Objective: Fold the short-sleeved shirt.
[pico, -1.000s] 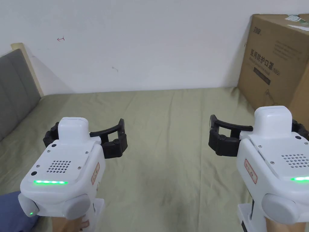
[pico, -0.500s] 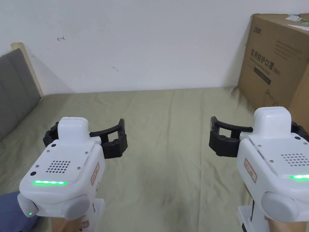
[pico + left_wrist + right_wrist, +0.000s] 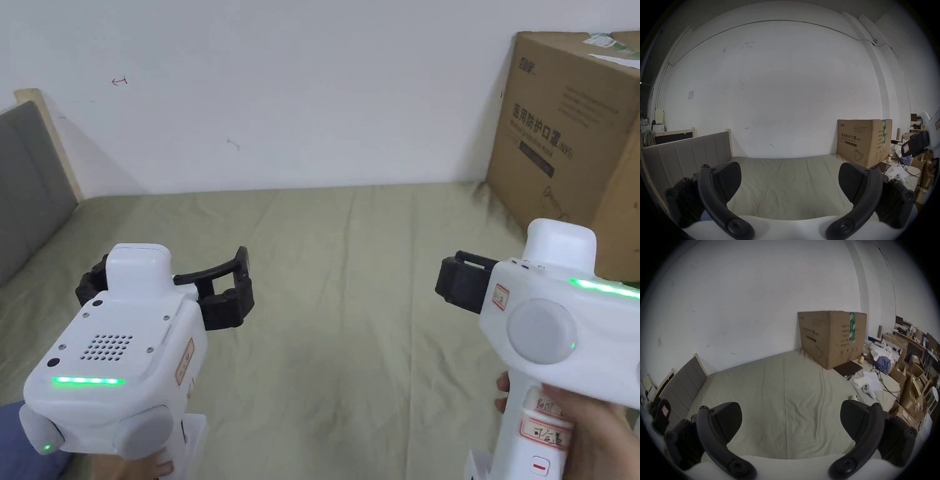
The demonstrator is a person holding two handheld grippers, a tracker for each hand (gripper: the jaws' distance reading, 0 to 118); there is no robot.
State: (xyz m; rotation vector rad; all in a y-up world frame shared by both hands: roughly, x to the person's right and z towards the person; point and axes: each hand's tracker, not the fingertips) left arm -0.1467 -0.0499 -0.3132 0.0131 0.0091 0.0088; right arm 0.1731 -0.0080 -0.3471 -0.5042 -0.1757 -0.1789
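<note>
Both tools, left [image 3: 789, 181] and right [image 3: 791, 423], held with jaws apart, empty, over bare bed [image 3: 350, 262]. I find no shirt on it; bearing from box [image 3: 569, 125] undeterminable.

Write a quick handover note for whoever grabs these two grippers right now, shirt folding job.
Left gripper: open, holding nothing, above the green bed sheet.
Right gripper: open, holding nothing, above the same sheet, rolled onto its side in the head view.
Cardboard box stands at the bed's far right corner.
No shirt lies on the visible sheet.
Done: nothing.
Left: find the shirt, lay it flat, fold it.
</note>
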